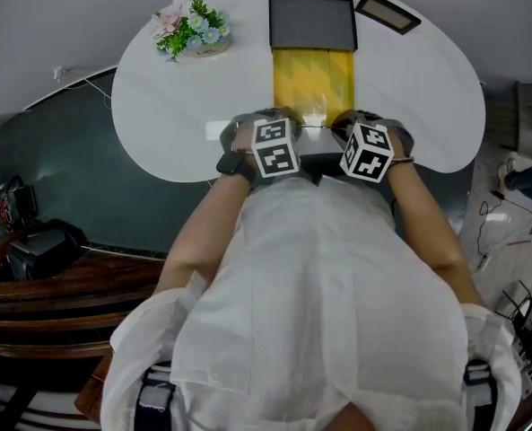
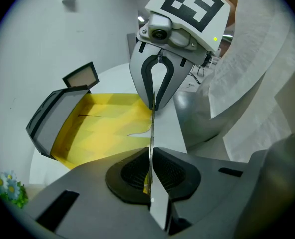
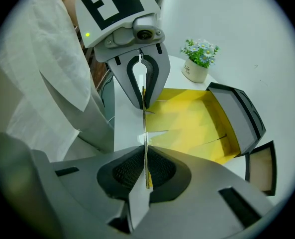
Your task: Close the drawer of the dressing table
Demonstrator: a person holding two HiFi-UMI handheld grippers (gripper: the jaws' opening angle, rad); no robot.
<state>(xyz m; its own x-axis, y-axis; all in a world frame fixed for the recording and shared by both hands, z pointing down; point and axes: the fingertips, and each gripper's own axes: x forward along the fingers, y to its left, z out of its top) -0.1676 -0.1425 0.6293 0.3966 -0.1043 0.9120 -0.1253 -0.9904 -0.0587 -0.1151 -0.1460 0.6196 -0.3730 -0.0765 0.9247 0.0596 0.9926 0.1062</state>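
From the head view, the white tabletop (image 1: 158, 106) has the yellow-lined drawer (image 1: 312, 83) standing open at the middle of its near edge. A grey lid (image 1: 310, 21) is at the drawer's far end, flowers (image 1: 192, 27) sit near the far left edge, and a small frame (image 1: 387, 12) lies near the far right edge. The left hand-held gripper (image 1: 283, 128) and right hand-held gripper (image 1: 348, 128) are side by side at the near edge, both angled steeply down onto a thin shiny panel (image 1: 318, 126) along the drawer's near end. In the left gripper view, the left hand-held gripper (image 2: 149, 176) has its pads closed on the panel (image 2: 151, 133), which is seen edge-on. The panel runs straight ahead to the right hand-held gripper (image 2: 154, 101), with the yellow drawer (image 2: 102, 128) just left of it. In the right gripper view, the right hand-held gripper (image 3: 146, 171) is also clamped on the panel (image 3: 145, 128). The left hand-held gripper (image 3: 143, 101) faces it from the far end, and the drawer (image 3: 187, 123) is just right of the panel.
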